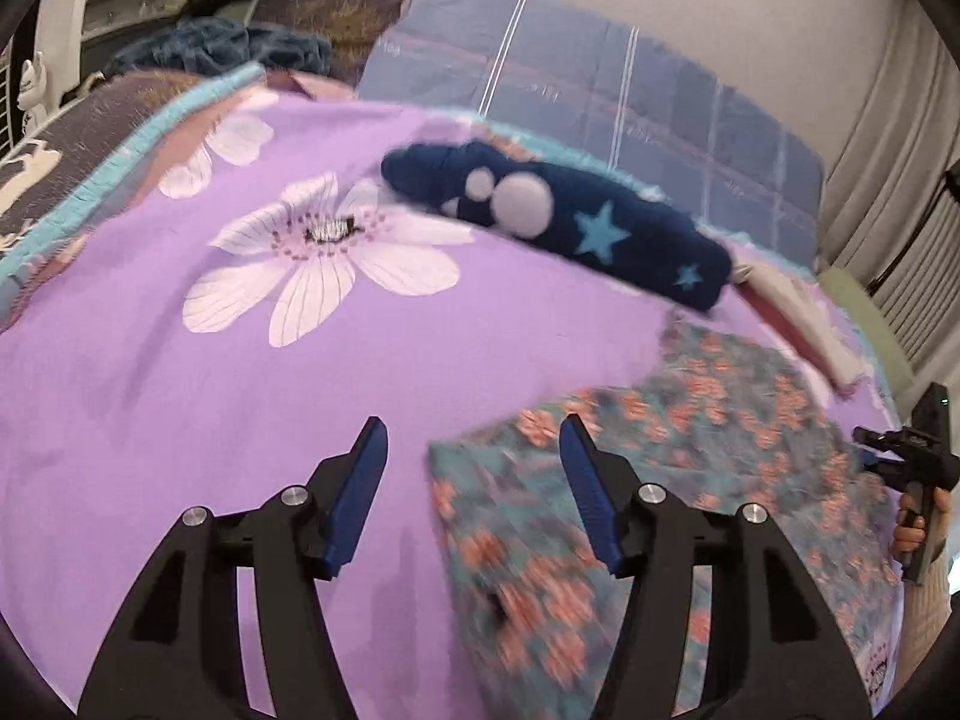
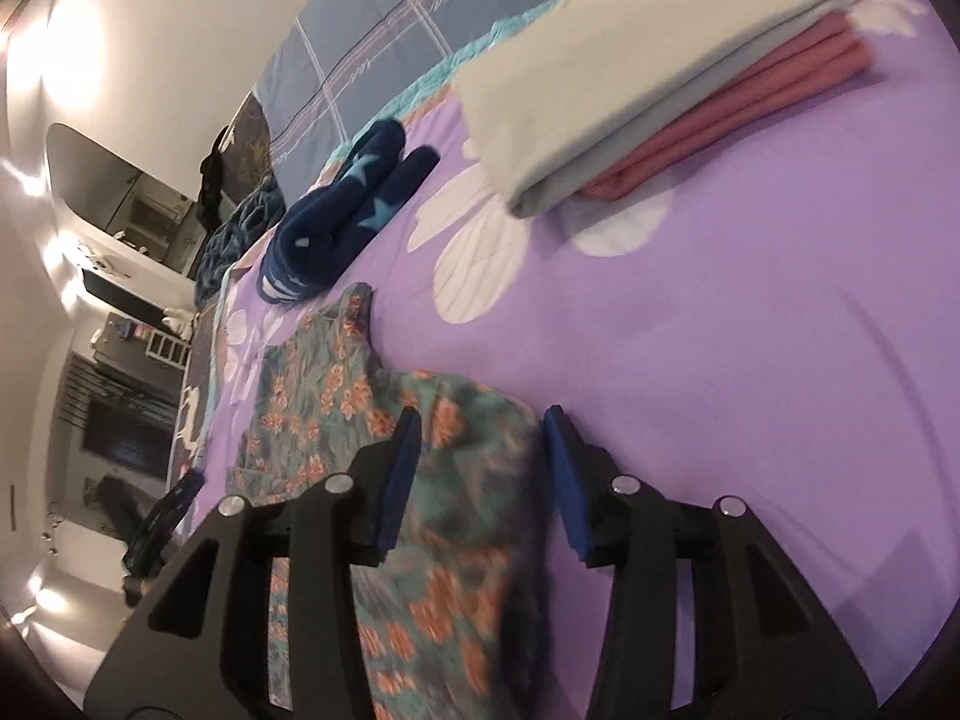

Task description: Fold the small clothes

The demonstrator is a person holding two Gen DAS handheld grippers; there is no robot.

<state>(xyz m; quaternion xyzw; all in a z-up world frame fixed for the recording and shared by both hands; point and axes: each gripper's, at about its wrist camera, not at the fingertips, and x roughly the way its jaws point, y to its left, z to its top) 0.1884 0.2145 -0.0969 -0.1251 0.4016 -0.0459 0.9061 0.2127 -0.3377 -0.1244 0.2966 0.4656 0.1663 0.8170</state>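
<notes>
A: What does each wrist view give you?

B: The left wrist view shows the whole purple sheet (image 1: 180, 408) with its big white flower, and the right gripper (image 1: 900, 462) at the far edge of the floral garment (image 1: 630, 480). The right wrist view alone shows the folded stack (image 2: 630, 90), grey over pink, well beyond the garment.

A: And the garment itself?

B: Teal with orange flowers, lying flat on the sheet, blurred. The navy star-print piece (image 1: 570, 222) lies rolled beyond it.

A: Jaws?

B: The left gripper (image 1: 474, 438) is spread wide over the garment's corner; the right gripper's jaws stand apart above the cloth, gripping nothing.
</notes>
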